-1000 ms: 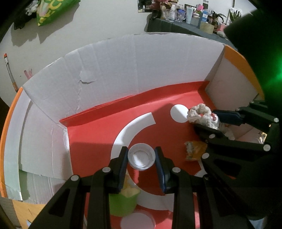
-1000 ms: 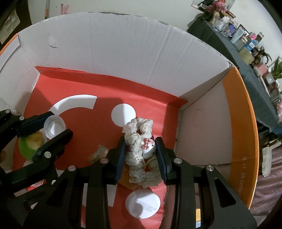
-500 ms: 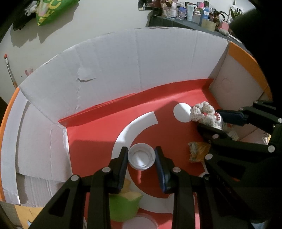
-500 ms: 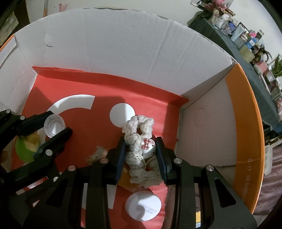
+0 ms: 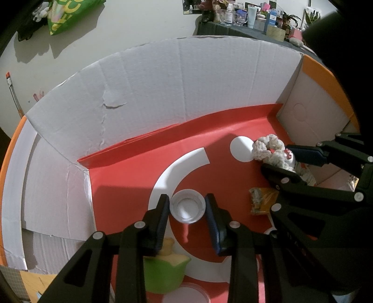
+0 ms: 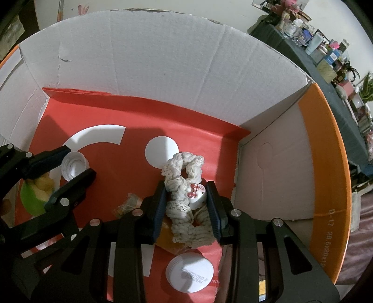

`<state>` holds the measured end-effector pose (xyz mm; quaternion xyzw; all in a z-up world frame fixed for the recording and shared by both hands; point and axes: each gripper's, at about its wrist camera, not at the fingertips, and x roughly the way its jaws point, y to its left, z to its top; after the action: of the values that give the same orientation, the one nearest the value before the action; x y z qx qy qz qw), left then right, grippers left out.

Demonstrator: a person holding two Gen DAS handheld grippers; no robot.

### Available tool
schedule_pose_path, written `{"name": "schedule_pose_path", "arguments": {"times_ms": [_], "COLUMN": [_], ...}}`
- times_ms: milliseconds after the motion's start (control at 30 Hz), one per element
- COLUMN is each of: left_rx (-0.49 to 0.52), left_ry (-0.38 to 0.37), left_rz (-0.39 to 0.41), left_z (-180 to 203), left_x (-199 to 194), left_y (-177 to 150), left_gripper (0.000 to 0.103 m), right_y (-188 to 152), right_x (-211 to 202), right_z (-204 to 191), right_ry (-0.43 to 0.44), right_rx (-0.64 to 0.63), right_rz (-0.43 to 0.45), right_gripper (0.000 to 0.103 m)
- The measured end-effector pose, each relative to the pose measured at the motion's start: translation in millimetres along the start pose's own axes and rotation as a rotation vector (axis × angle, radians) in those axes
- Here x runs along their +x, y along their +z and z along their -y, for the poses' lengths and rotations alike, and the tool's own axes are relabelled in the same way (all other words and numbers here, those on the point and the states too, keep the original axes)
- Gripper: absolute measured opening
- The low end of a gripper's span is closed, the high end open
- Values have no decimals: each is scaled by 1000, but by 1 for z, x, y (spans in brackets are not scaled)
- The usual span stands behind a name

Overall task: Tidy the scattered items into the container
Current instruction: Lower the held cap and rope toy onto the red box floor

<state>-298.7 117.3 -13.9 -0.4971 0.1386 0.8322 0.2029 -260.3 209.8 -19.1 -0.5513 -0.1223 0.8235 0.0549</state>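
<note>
Both grippers hang inside an open cardboard box (image 5: 186,81) with white walls and a red floor printed with white shapes. My left gripper (image 5: 187,202) holds a small white screw cap (image 5: 187,207) between its pads, just above the floor, where its shadow falls. The jaws are starting to open, but the pads still touch the cap. My right gripper (image 6: 186,186) is shut on a cream lace scrunchie (image 6: 184,163) with a small white charm bearing a red bow (image 6: 195,192). The scrunchie's far loop rests on the floor by the right wall.
In the box lie a green cup with something yellow in it (image 5: 163,272), a crumpled yellow wrapper (image 5: 261,201), a flat white lid (image 6: 189,275) and a clear round lid (image 5: 186,296). A cluttered dark table (image 5: 244,21) stands behind the box. The box's outer flaps are orange (image 6: 326,163).
</note>
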Motion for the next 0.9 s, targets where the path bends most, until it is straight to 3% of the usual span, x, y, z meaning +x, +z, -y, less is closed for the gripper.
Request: {"name": "schedule_pose_path", "arguments": {"times_ms": [167,900], "left_rx": [-1,-7], "left_ry": [2,10], "left_rz": [-2,2], "left_z": [3,0], "left_x": [-1,2], "left_y": [-1,8], "left_gripper": [41,44], "right_y": [-1,3], "right_x": [0,3], "right_z": [0,0], "right_ry": [0,-28], "right_rx": [-2,-14], "right_rz": [2,-2], "right_gripper": [32,34]}}
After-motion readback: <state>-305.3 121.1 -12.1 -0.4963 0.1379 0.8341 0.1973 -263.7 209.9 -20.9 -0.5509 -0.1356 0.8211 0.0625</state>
